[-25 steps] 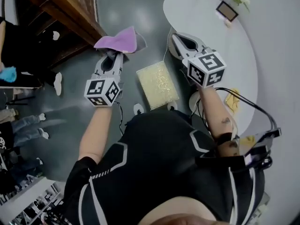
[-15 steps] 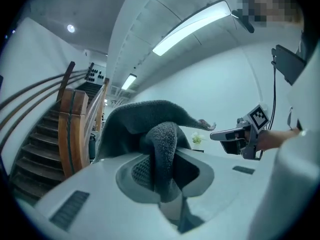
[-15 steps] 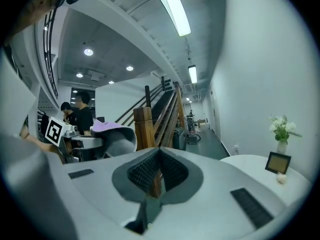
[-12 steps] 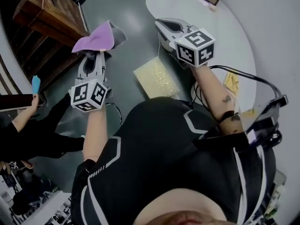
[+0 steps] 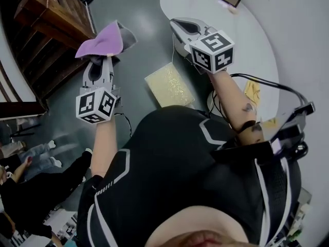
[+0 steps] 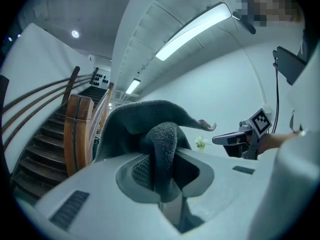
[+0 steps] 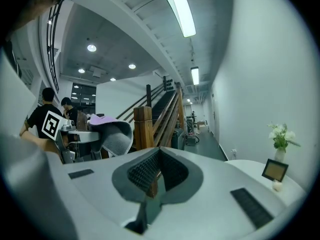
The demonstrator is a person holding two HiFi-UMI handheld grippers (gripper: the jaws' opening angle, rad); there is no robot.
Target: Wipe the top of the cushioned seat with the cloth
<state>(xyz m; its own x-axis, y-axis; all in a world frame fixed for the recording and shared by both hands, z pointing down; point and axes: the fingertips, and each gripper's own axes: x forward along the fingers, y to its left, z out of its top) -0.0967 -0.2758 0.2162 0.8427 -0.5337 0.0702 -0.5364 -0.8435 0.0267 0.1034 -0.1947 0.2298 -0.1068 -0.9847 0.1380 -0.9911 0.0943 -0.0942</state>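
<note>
Two tongs are held up over a grey floor [image 5: 141, 14]. A round white counter [image 5: 267, 60] lies to the right. Just beside it stands the cushioned seat [image 5: 169, 85], a pale yellow square with a speckled top, seen between the two tongs from the head view. The cloth [image 5: 103, 39] is off the seat, purple on top and grey beneath. It fans out past the left tongs [image 5: 100, 60], which pinch its bunched end. The right tongs [image 5: 176, 22] are pressed together with nothing between them.

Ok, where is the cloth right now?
In the head view the cloth is upper left, clamped in the left hand-held gripper, left of the cushioned seat and near the wooden stairs.
</note>
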